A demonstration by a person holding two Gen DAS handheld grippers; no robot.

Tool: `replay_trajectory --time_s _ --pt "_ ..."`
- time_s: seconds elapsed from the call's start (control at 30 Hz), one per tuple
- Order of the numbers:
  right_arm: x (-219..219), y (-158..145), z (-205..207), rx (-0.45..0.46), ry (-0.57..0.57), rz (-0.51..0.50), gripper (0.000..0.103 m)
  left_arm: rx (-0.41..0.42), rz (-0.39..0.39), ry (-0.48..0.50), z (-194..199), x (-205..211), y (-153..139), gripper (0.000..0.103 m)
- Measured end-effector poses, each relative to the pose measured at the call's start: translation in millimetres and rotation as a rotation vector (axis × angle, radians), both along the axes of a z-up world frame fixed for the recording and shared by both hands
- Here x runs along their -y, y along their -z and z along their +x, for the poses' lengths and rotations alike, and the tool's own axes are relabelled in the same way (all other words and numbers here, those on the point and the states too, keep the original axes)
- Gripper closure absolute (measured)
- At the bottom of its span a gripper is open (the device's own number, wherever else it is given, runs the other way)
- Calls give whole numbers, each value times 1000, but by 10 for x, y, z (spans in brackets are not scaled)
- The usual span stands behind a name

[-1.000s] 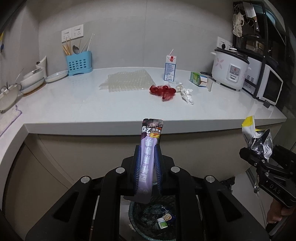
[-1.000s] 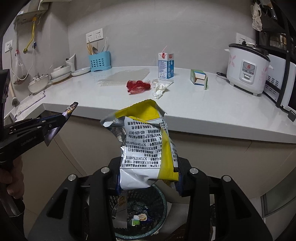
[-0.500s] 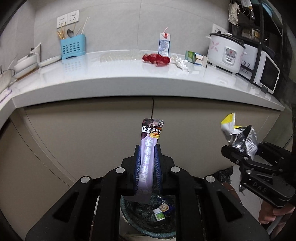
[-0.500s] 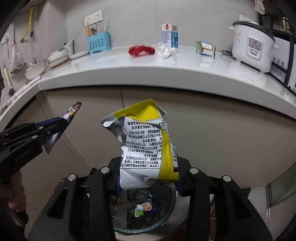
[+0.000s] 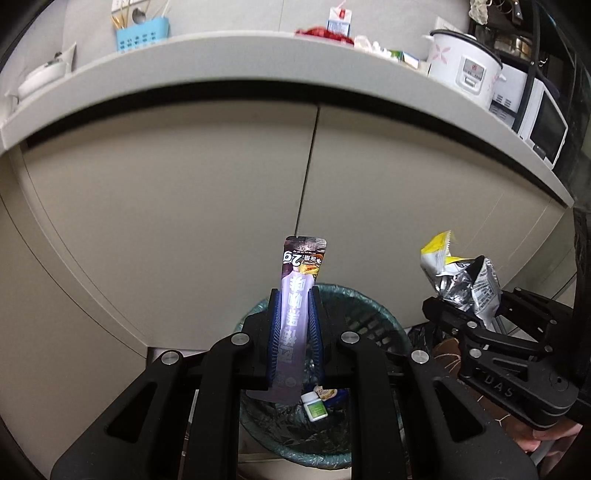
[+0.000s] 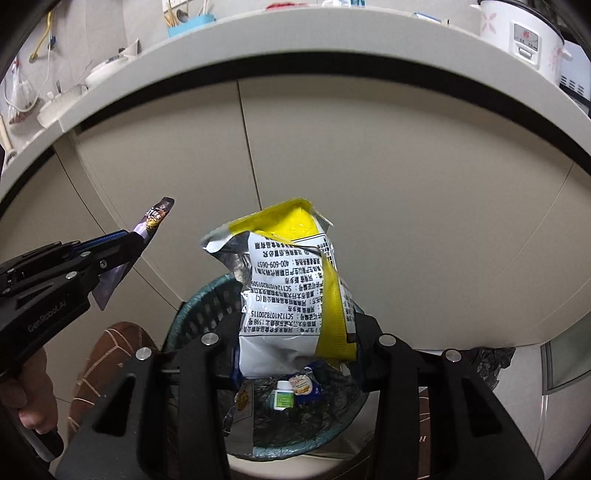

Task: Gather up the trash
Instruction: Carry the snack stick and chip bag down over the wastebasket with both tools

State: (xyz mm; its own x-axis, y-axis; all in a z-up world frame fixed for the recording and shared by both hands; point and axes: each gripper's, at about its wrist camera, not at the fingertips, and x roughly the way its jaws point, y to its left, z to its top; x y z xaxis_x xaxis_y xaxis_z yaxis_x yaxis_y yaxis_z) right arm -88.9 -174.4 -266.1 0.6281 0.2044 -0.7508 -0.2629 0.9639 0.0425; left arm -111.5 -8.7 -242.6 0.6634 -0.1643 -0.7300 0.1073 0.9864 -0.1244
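My left gripper (image 5: 295,317) is shut on a long purple snack wrapper (image 5: 297,295) that stands upright between its blue pads, right above the green trash bin (image 5: 380,321). My right gripper (image 6: 295,332) is shut on a crumpled yellow and silver snack bag (image 6: 291,280), held over the same bin (image 6: 199,314). The bin holds a small white bottle (image 6: 283,394) and other wrappers. Each gripper shows in the other's view: the right one (image 5: 461,310) at the right, the left one (image 6: 129,243) at the left.
Beige cabinet doors (image 5: 184,206) stand behind the bin under the white counter edge (image 5: 221,55). On the counter sit a milk carton (image 5: 340,20), red wrapper (image 5: 317,32), crumpled paper (image 5: 369,45), rice cooker (image 5: 465,70) and blue utensil holder (image 5: 142,33). A brown patterned object (image 6: 110,362) lies left of the bin.
Both grippers have dropped from counter height to below the counter edge and closer over the bin. Both still grip their wrappers.
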Motion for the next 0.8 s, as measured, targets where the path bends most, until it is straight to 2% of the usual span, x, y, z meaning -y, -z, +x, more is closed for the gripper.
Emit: replay_trajectory --time_s 0.33,0.53,0.8 --pt "-151 430 143 -88 -3 -17 63 -64 -5 -3 76 -28 365 89" --pt "-274 570 222 -135 -28 -24 62 -80 -2 -7 82 -48 417 89" --pt "-322 654 220 -156 -43 -6 53 -103 -2 -13 149 -105 468 89"
